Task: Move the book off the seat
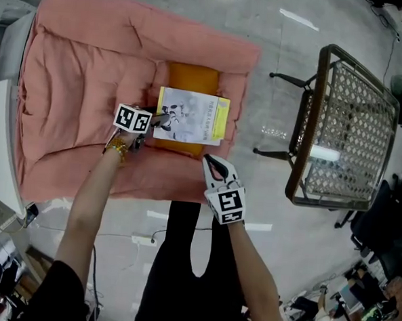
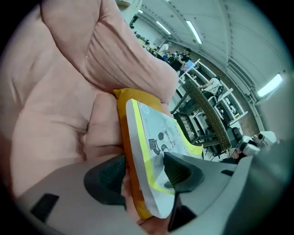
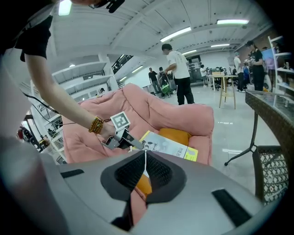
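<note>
The book (image 1: 193, 115) lies flat, cover up, on an orange cushion (image 1: 189, 78) in the hollow of the pink padded seat (image 1: 77, 67), toward the seat's right edge as the head view frames it. It is not yet off the seat. The left gripper (image 1: 164, 120) meets the book at its left edge. The head view shows only the marker cube and the tips there. The left gripper view shows the jaws spread wide, with a corner of the book (image 2: 161, 137) and the orange cushion (image 2: 123, 124) between them. One pad (image 2: 181, 172) lies over the cover and the other beside the cushion's underside. The upper pad appears close to the cover, but contact cannot be confirmed. The right gripper (image 1: 211, 160) hangs over the seat's near edge, apart from the book. Its own view shows the jaws (image 3: 145, 172) closed together with nothing between them. That view alone shows people (image 3: 177, 73) standing in the hall beyond the seat. A wicker table (image 1: 308, 122) stands on the floor beside the seat's right edge.
</note>
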The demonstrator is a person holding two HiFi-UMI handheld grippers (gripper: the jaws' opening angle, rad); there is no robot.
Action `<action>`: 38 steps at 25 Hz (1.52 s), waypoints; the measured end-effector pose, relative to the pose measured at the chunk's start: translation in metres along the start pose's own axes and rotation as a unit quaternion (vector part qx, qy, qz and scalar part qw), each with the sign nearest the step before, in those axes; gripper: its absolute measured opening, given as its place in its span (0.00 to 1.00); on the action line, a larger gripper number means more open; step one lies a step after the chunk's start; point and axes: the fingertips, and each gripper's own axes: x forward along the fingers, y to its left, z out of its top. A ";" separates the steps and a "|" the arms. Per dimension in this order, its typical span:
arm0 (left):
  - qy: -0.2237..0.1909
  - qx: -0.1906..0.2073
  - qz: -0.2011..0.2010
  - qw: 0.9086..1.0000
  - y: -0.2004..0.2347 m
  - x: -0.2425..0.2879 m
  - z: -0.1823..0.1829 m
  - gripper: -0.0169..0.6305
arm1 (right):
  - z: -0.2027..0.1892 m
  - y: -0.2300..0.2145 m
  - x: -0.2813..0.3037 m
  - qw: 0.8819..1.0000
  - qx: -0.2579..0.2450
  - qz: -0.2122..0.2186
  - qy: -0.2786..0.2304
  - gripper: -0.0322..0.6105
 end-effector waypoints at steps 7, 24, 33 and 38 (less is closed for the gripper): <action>-0.005 -0.036 -0.099 0.994 -0.001 0.006 0.000 0.41 | -0.014 0.015 0.008 1.000 -0.003 0.013 0.013 0.07; -0.023 -0.004 -0.037 0.999 -0.055 0.001 0.011 0.17 | 0.017 0.027 0.019 1.000 0.022 0.012 0.004 0.07; -0.021 -0.013 -0.013 1.000 -0.117 -0.018 0.010 0.14 | 0.058 0.010 0.002 1.000 0.019 -0.008 -0.006 0.07; -0.030 -0.031 0.010 0.999 -0.139 -0.030 0.015 0.14 | 0.065 -0.002 -0.007 0.999 0.027 -0.027 -0.001 0.07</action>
